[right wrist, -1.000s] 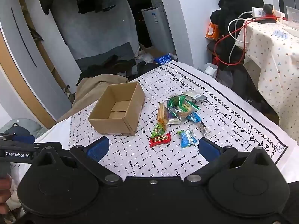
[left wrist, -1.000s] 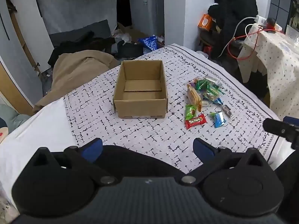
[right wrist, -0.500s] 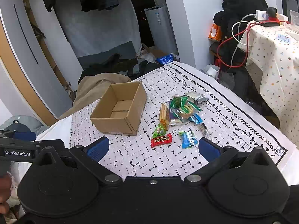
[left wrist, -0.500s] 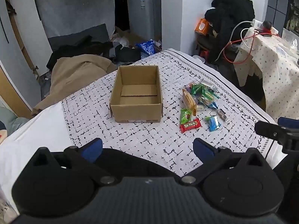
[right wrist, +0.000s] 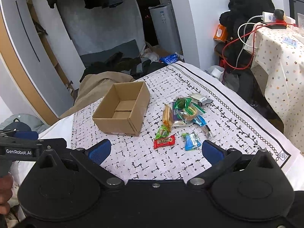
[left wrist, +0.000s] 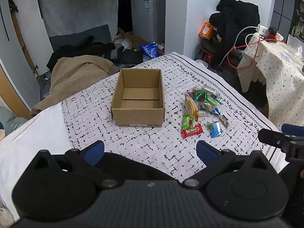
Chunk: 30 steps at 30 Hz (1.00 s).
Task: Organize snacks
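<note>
Left wrist: left gripper has its jaws spread wide, nothing between them, held above the cloth's near edge. It's aimed roughly at the box, which sits open-top, empty, mid-cloth toward the far-left side, probably parked there as the drop target. Snacks are in a loose pile just right of the box, not touching it. Red bar and blue pack lie nearest the near edge, green pack just behind the red one. Right gripper shows only as a black piece at the right frame edge.

Right wrist: right gripper is also wide apart and empty, hovering over the near edge. Red bar and blue pack sit just ahead of its fingers, so those look like the easiest first picks. Rest of the pile is stacked and overlapping toward the cloth's right border; crinkly wrappers will likely slide, better to take singles first. Box is left of the pile with its open top clear. Nothing is sorted yet. The left tool, with a hand on it, is at the left frame edge.
</note>
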Motion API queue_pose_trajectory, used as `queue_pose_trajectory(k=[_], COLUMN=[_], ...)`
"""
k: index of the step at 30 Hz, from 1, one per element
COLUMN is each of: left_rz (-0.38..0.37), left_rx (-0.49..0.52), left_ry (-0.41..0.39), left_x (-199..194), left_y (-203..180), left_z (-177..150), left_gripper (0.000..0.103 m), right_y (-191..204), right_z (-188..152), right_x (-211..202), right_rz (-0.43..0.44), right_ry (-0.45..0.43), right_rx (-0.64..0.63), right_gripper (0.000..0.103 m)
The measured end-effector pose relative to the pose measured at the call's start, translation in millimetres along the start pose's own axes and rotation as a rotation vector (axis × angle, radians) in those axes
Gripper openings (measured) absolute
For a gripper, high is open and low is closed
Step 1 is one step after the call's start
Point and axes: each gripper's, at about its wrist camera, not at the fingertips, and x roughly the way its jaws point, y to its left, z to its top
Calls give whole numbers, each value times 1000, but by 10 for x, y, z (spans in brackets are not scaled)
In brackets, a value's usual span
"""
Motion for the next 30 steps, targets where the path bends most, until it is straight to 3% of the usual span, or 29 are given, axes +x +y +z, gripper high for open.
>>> queue_pose_trajectory(k=[30], left_rz=[-38], left_rx=[-15], left_ry=[-18], left_x=[-58], left_y=[38], left_z=[-69], left_gripper=[103], right_y=[84], right_z=[20], right_x=[-76], right_rz=[-10], right_ry=[-2], right_rx=[-47], right_gripper=[103])
